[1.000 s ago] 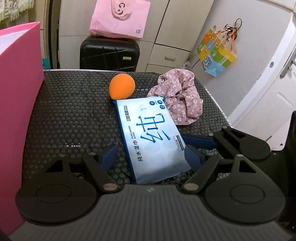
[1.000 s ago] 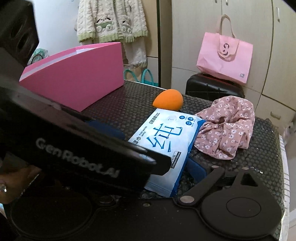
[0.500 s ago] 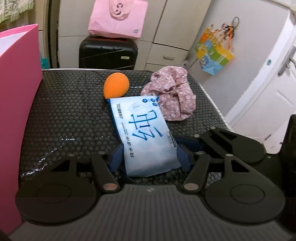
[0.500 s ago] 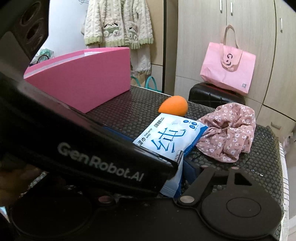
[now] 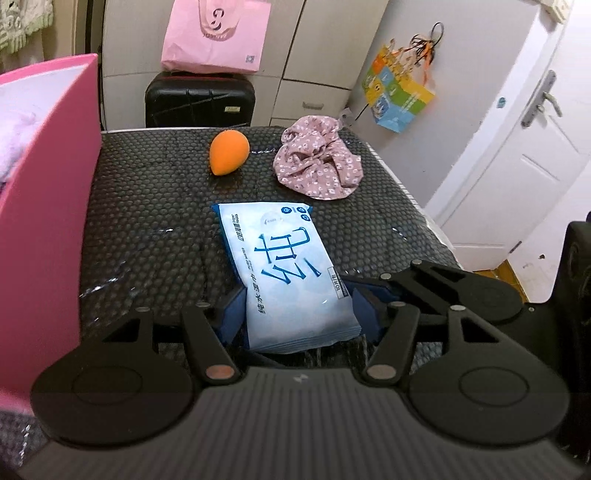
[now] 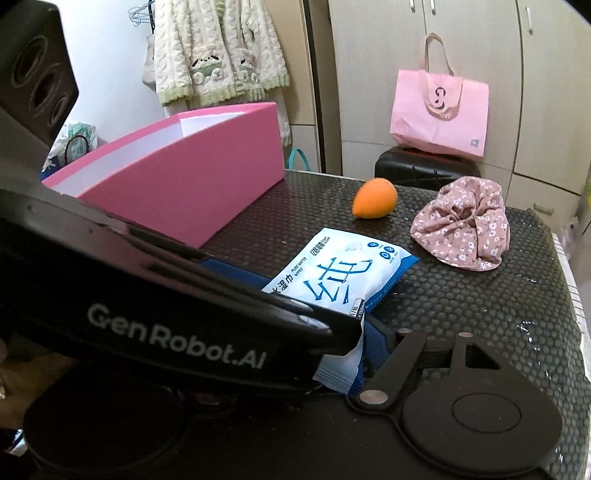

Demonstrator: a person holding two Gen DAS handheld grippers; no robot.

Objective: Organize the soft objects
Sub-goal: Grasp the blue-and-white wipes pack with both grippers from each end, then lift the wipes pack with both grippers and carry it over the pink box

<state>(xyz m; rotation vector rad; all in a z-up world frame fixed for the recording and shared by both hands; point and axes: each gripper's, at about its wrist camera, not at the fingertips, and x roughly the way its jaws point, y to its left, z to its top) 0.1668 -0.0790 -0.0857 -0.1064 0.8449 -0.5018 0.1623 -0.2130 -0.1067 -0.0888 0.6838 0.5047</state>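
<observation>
A blue-and-white wipes pack (image 5: 284, 266) is clamped at its near end between the blue pads of my left gripper (image 5: 299, 314). Its near end is raised off the black dotted mat (image 5: 155, 206). My right gripper (image 6: 332, 354) comes in from the right. Its visible finger (image 6: 380, 343) presses the pack (image 6: 332, 273) at its right edge, and the left gripper's body (image 6: 177, 350) hides the other finger. Beyond the pack an orange egg-shaped sponge (image 5: 228, 152) and a pink floral cloth (image 5: 317, 166) lie on the mat. An open pink box (image 5: 44, 206) stands at the left.
Something pale and fluffy lies inside the box (image 6: 192, 184). Behind the table stand a black suitcase (image 5: 199, 99) with a pink tote bag (image 5: 216, 35) on top. A white door (image 5: 517, 166) is off the table's right edge. A cardigan (image 6: 218, 48) hangs at the back.
Both grippers have closed in on the wipes pack and drawn back with it. The pack no longer touches the sponge and cloth, which now lie farther off.
</observation>
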